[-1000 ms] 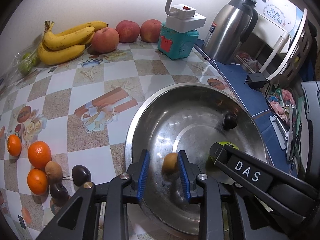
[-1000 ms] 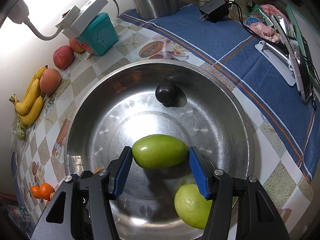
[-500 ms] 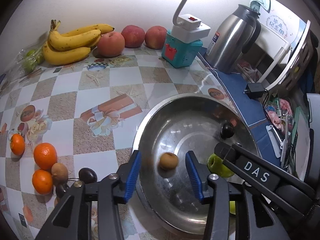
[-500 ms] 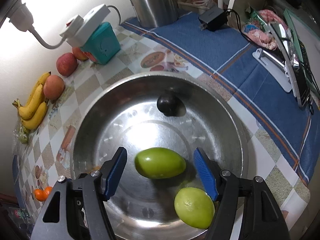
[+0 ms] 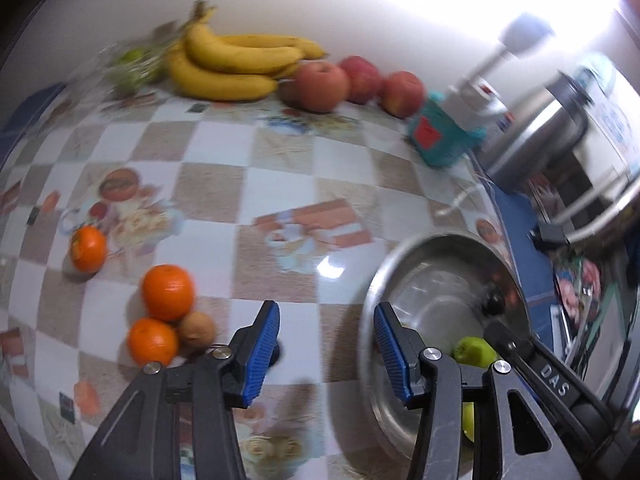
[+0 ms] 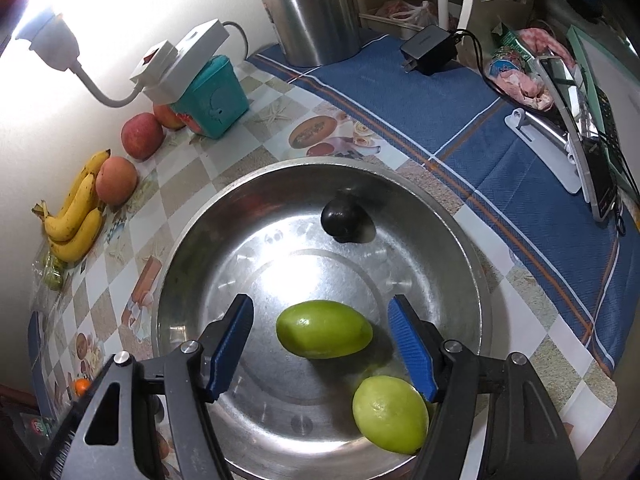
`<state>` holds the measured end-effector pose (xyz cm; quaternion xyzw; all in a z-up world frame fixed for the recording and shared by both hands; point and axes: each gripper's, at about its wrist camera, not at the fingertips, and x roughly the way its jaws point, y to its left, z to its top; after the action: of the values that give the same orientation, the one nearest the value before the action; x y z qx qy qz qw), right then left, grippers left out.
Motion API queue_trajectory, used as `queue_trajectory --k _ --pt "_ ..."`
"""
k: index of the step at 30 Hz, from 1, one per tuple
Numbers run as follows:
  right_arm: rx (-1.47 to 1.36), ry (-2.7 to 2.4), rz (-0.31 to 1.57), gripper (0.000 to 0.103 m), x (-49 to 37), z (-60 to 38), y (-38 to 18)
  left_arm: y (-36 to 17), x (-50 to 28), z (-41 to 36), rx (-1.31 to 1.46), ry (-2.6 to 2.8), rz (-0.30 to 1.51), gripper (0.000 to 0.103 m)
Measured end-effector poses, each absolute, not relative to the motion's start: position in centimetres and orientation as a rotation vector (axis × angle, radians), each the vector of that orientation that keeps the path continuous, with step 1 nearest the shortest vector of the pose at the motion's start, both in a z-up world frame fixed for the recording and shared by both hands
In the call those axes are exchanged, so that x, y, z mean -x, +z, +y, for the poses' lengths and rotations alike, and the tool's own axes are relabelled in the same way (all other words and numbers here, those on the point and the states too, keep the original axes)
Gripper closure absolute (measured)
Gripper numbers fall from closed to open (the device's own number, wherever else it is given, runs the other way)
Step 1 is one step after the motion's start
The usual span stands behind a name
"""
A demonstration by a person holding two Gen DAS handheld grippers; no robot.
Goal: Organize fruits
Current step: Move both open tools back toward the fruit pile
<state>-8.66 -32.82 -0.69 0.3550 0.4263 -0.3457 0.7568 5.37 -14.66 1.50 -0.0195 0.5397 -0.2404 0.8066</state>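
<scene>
1. The right gripper [image 6: 320, 344], blue-padded, stood open, its jaws clear on both sides of the smooth oval green fruit [image 6: 324, 329] lying in the wide stainless-steel basin [image 6: 192, 240].
2. That fruit looked firm, light and glossy, so liable to roll or slip; a hold across its short middle seemed soundest.
3. The left gripper [image 5: 326, 340], jaws having just opened and empty, hung over the chequered tablecloth [image 5: 208, 196] beside the basin.
4. Near its left jaw lay the small brown rough-skinned fruit [image 5: 196, 328], touching two round oranges [image 5: 168, 292].

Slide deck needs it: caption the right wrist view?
Open right claw straddling a green fruit in the steel bowl.
</scene>
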Motion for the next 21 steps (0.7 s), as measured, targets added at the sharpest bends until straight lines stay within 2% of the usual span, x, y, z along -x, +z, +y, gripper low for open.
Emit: queue_trajectory --k 21 --pt "-0.662 -0.635 0.986 0.032 6.0 -30.0 -0.2 1.7 -7.3 -9.8 0.118 -0.316 1.176 0.050"
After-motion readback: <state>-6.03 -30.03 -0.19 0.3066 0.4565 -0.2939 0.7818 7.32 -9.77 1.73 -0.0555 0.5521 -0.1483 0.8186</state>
